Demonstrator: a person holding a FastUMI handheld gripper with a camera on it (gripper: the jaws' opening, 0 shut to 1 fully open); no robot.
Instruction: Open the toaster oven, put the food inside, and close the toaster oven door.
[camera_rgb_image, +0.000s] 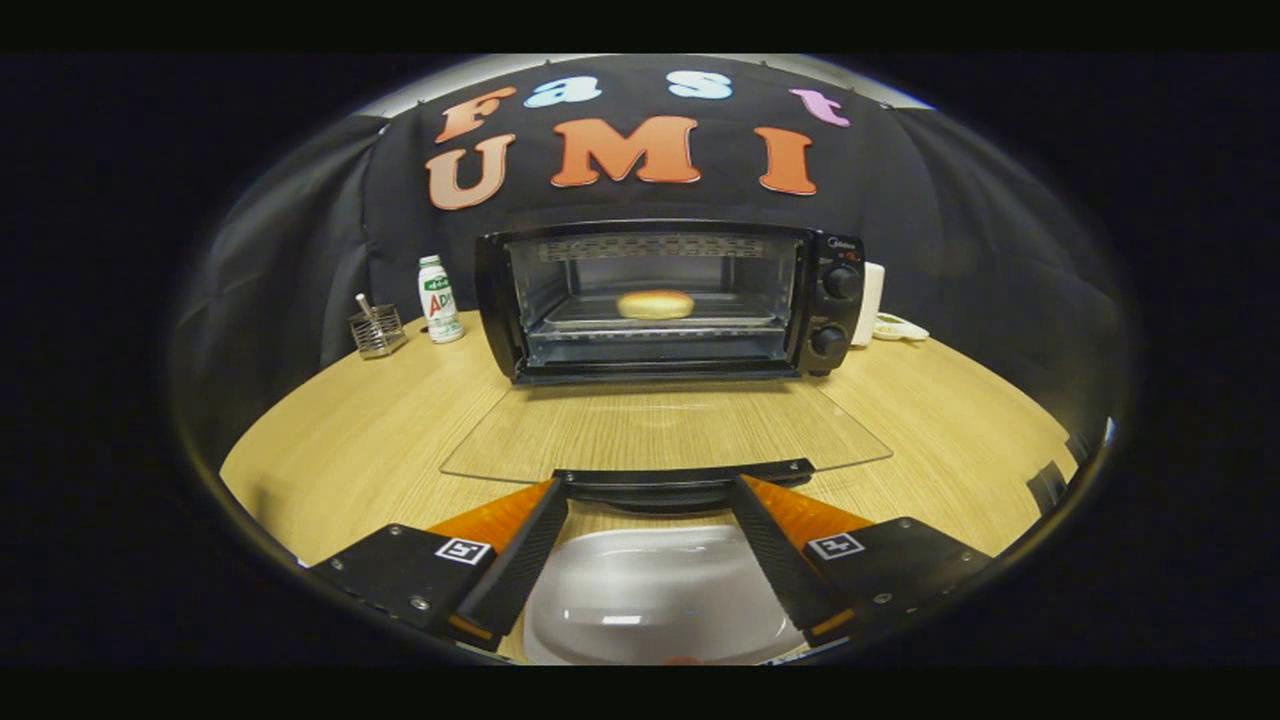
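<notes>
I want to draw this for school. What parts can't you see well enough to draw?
- Door handle: in the gripper view, its ends sit behind the open gripper fingers.
- White dish: sides covered by the fingers, near part cut off.
- Thing in the wire holder: too small.
- White object: half behind the toaster oven.

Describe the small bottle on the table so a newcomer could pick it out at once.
Start at the black toaster oven standing with its glass door folded down on the round wooden table, beyond the open gripper. Beside the oven, on the side away from its knobs, stands a white plastic bottle with a green cap. Its only close neighbour is a wire mesh holder, lower and metallic.
</notes>
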